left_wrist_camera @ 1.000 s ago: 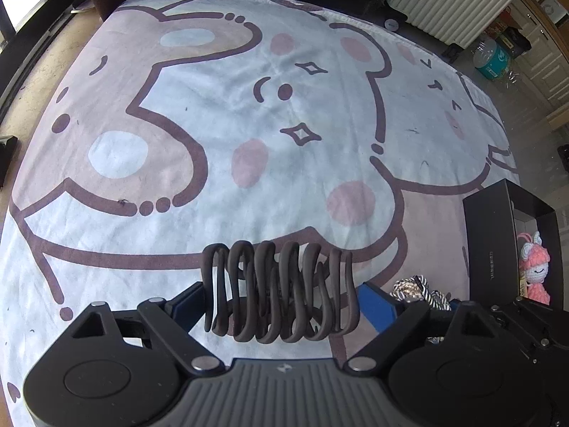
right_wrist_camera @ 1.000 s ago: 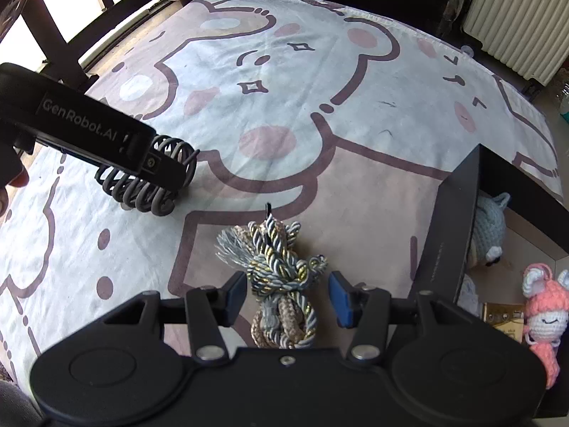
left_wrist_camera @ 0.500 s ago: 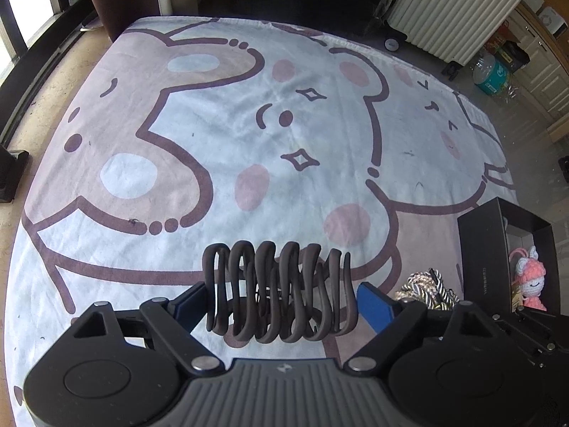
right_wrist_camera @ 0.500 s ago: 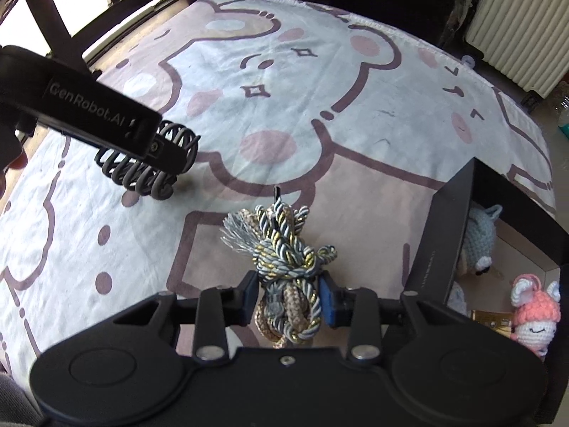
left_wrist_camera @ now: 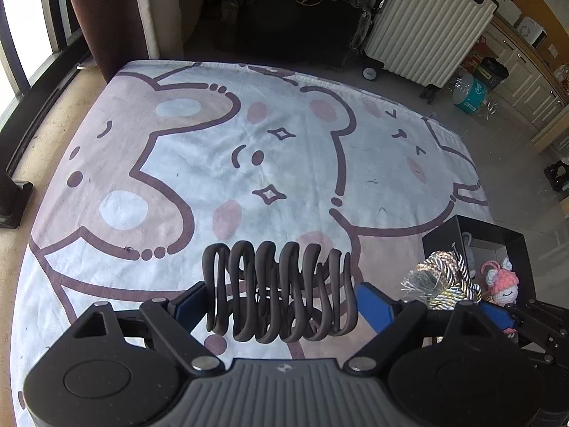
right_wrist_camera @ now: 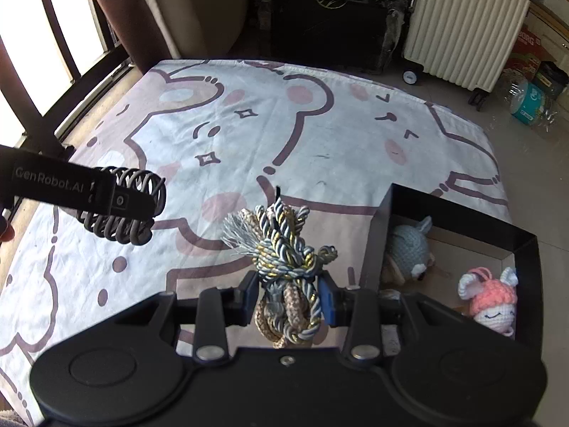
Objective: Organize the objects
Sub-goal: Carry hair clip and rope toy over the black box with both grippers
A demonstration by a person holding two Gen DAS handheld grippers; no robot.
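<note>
My left gripper (left_wrist_camera: 281, 302) is shut on a dark brown spiral hair clip (left_wrist_camera: 281, 291) and holds it above the cartoon-bear blanket (left_wrist_camera: 249, 149). The clip also shows in the right wrist view (right_wrist_camera: 124, 206), at the left. My right gripper (right_wrist_camera: 290, 295) is shut on a knotted bundle of blue, gold and tan cord (right_wrist_camera: 284, 259), lifted off the blanket just left of a black open box (right_wrist_camera: 462, 210). In the box lie a grey-blue crochet toy (right_wrist_camera: 409, 249) and a pink crochet bunny (right_wrist_camera: 490, 299). The cord (left_wrist_camera: 441, 281) and box (left_wrist_camera: 512, 238) show at the right of the left wrist view.
The blanket lies on a floor. A white ribbed suitcase (right_wrist_camera: 462, 25) stands beyond its far edge. Dark furniture (right_wrist_camera: 327, 17) sits behind, a window with dark bars (right_wrist_camera: 42, 53) at the left, and a water bottle (right_wrist_camera: 530, 103) at the far right.
My right gripper closed on the cord bundle and lifted it off the blanket. Both grippers rose, the left one still holding the hair clip.
</note>
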